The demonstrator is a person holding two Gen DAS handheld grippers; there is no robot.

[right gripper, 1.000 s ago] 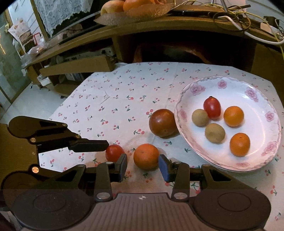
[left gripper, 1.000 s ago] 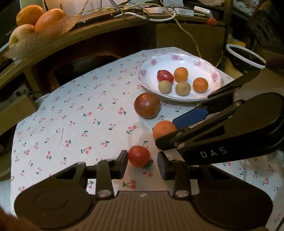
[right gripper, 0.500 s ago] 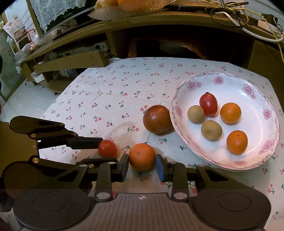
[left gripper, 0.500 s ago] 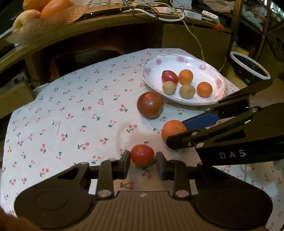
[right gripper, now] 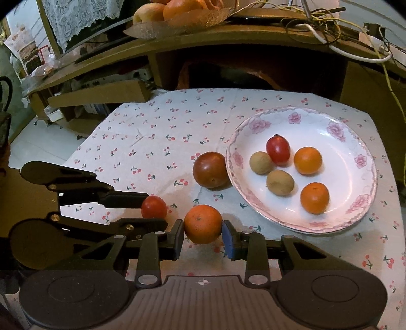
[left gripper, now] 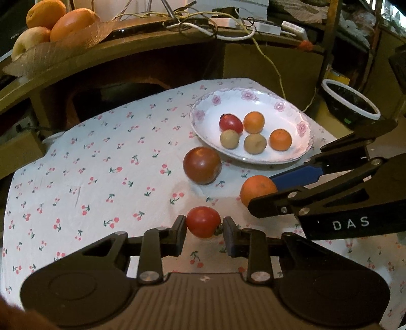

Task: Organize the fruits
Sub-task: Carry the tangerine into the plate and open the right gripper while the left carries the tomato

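Observation:
My left gripper [left gripper: 204, 229] is shut on a small red tomato [left gripper: 203, 221] on the cherry-print cloth; both also show in the right wrist view [right gripper: 153, 207]. My right gripper [right gripper: 203, 234] is shut on an orange [right gripper: 203, 224], which also shows in the left wrist view [left gripper: 257, 190]. A large dark red tomato [left gripper: 202, 165] [right gripper: 210, 169] lies beside the rim of a white flowered plate [left gripper: 299, 149] [right gripper: 355, 142]. The plate holds a red tomato, two small oranges and two brown fruits.
A wooden shelf [left gripper: 152, 35] curves behind the table with a tray of large fruit [left gripper: 50, 22] and tangled cables [left gripper: 210, 22]. A dark bowl with a white rim [left gripper: 350, 101] sits off the table's right side. A cardboard box [right gripper: 99, 95] lies at left.
Both grippers moved forward over their fruit and closed: the left fingers now press the small red tomato, the right fingers now press the orange.

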